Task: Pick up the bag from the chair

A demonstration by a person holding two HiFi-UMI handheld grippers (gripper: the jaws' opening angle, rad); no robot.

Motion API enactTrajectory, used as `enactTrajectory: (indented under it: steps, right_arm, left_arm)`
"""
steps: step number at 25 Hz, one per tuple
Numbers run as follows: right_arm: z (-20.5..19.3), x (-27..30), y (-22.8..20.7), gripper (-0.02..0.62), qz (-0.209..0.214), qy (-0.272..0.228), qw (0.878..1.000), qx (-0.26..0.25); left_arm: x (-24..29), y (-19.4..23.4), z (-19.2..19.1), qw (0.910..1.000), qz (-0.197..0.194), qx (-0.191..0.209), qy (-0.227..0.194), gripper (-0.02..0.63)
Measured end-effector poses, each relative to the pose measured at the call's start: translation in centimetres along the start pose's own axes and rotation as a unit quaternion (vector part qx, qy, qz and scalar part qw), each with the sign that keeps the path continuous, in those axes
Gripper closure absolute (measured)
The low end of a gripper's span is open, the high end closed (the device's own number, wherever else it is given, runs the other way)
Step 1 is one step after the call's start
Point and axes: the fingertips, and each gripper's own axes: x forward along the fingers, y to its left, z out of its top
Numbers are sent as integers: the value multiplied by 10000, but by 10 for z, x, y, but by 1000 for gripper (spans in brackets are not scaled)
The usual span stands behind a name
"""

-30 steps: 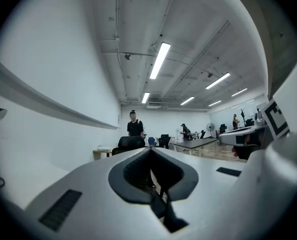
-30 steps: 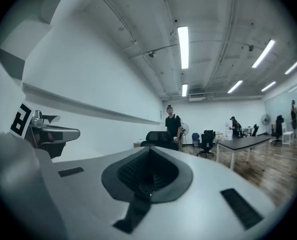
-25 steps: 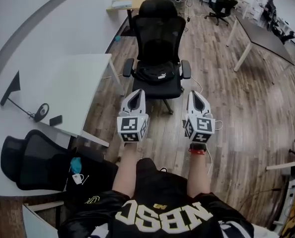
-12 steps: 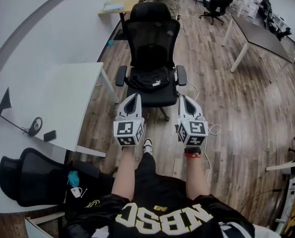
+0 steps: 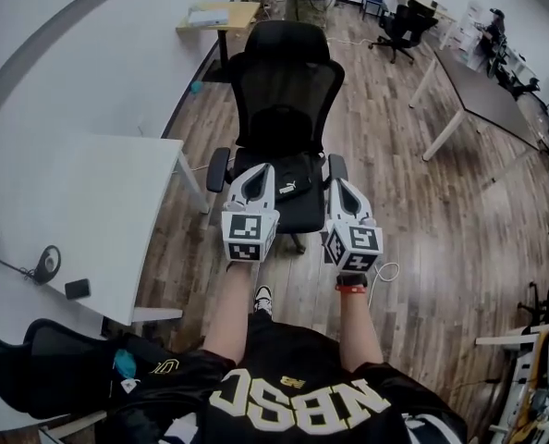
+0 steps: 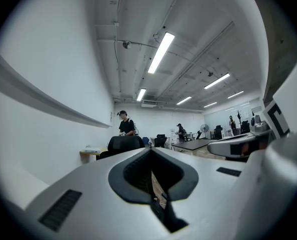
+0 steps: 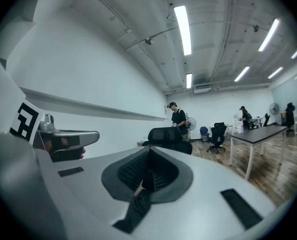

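A black bag [image 5: 294,179] with a white logo lies on the seat of a black mesh office chair [image 5: 284,86]. In the head view my left gripper [image 5: 259,170] reaches level over the seat's left front, just left of the bag. My right gripper [image 5: 337,185] is level by the seat's right front, near the right armrest. Both are shut and hold nothing. In the left gripper view the shut gripper [image 6: 155,189] points past the chair's headrest [image 6: 123,143]. The right gripper [image 7: 141,191] faces that headrest [image 7: 166,134] too. The bag is hidden in both gripper views.
A white desk [image 5: 71,202] with a phone [image 5: 76,288] stands to the left. Another black chair [image 5: 43,368] is at lower left. A long table [image 5: 482,67] and more chairs are far right. A person [image 7: 178,119] stands behind the chair by a wooden desk [image 5: 210,15]. A white cable [image 5: 382,272] lies on the floor.
The person has walked forward, and the chair with the bag is now closer. Both shut grippers have moved from short of the seat to its front, one on each side of the bag.
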Motion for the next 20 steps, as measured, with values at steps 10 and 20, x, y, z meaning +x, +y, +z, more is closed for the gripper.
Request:
enactTrajectory:
  steps: [10, 20]
  right_arm:
    - [-34, 116, 8, 588, 102, 426, 9990, 87]
    - [-113, 223, -33, 560, 288, 1365, 9899, 245]
  left_arm:
    - [74, 84, -61, 9976, 166, -498, 450, 592]
    - [161, 117, -155, 9856, 111, -1071, 1305, 589]
